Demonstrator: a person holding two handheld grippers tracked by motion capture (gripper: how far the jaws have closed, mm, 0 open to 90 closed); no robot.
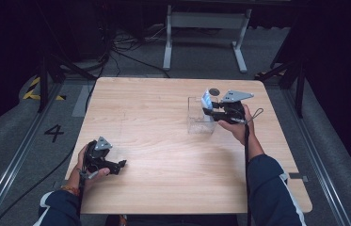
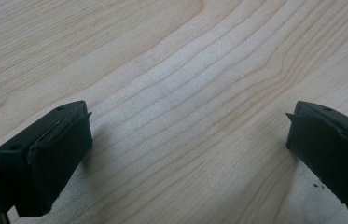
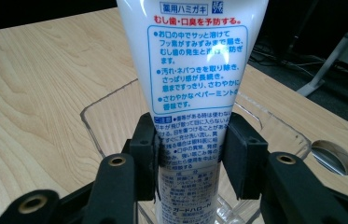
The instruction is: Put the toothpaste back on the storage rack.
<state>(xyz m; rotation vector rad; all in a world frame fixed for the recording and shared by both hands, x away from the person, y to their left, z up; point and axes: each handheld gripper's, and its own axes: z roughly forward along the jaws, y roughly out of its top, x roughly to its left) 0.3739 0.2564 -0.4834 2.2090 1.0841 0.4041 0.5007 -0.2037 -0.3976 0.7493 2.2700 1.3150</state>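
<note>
A white toothpaste tube point(image 3: 191, 88) with blue and red print stands upright, its lower end inside a clear plastic box point(image 3: 101, 121). My right gripper point(image 3: 189, 154) is shut on the tube, one black jaw on each side of it. In the high view the tube point(image 1: 206, 100) pokes out above the clear box point(image 1: 200, 118) at the table's right middle, held by the right gripper point(image 1: 212, 111). My left gripper point(image 1: 120, 165) rests low near the table's front left, open, with bare wood between its jaws point(image 2: 188, 140).
The wooden table point(image 1: 163, 141) has a round hole point(image 1: 214, 91) just behind the box. Black cables and a white metal frame point(image 1: 206, 28) lie on the floor beyond the far edge. A floor marking "4" point(image 1: 53, 133) is at the left.
</note>
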